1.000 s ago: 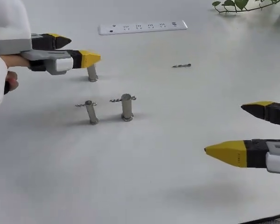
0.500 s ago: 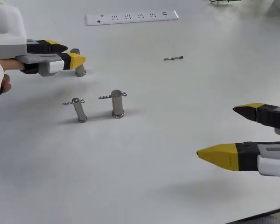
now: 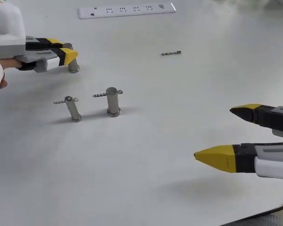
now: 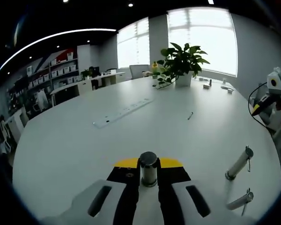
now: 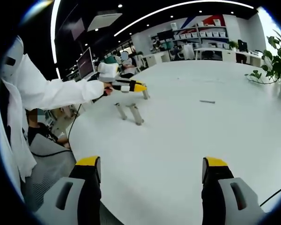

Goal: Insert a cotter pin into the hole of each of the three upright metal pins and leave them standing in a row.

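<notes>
Far left on the white desk (image 3: 146,179): left gripper (image 3: 66,50) clamped shut on the bare metal pin (image 3: 73,66), upright, foot on the desk, head poking up between the jaws in the left gripper view. Near and right of it, side by side: thin metal pin (image 3: 73,109) and thick metal pin (image 3: 113,101), both standing, with fitted cotter pins (image 3: 102,94) through their tops. Loose cotter pin (image 3: 171,53) flat on the desk, far right of centre, well apart from all three. Right gripper (image 3: 213,133) near right, jaws wide apart, holding nothing. Power strip (image 3: 127,9) along the far edge.

For a clean insertion, probably: keep the bare metal pin vertical, grip below its cross hole, turn the hole toward the right, then bring the loose cotter pin in level, legs first. Hole itself too small to make out.

Compared with a second ago: left jaws drawn in from a gape to a firm hold. Right gripper equally open. Overall shift in the head view put down to camera movement; pins arranged as before.
</notes>
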Action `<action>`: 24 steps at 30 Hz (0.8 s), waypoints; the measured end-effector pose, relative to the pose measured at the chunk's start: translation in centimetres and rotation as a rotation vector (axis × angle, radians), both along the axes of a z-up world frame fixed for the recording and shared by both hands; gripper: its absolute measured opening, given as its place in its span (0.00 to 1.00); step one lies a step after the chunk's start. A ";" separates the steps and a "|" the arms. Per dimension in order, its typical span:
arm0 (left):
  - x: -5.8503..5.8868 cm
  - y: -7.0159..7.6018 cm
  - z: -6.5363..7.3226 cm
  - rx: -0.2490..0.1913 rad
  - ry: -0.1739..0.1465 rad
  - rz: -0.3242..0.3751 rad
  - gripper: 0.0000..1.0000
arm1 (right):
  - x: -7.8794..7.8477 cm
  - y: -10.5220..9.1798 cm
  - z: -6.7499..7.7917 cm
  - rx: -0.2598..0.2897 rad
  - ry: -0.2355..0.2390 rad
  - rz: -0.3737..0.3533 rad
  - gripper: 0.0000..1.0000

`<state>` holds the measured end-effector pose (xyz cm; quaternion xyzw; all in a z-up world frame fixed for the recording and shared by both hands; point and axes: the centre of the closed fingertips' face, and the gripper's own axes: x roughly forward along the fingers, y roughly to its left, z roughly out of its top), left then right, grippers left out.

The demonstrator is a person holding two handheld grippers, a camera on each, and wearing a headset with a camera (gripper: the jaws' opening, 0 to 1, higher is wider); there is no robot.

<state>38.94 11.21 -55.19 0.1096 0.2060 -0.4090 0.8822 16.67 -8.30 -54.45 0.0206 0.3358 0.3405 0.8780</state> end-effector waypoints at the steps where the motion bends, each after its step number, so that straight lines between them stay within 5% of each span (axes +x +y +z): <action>1: -0.1 -0.1 0.1 -0.005 0.002 0.001 0.10 | 0.0 0.0 0.0 0.001 0.000 0.000 0.87; 14: 0.0 0.3 0.9 0.012 0.013 -0.005 0.09 | 0.1 0.2 0.4 0.008 -0.006 0.006 0.87; 18: 0.0 0.9 2.5 0.000 -0.001 -0.006 0.09 | 0.2 0.3 0.8 0.009 -0.015 0.009 0.86; 21: -0.8 1.1 4.5 -0.092 0.072 0.058 0.09 | 0.2 0.4 1.2 0.013 -0.025 0.009 0.86; 24: -2.2 1.2 6.5 -0.075 -0.007 -0.004 0.09 | 0.0 0.4 1.6 0.017 -0.034 0.008 0.86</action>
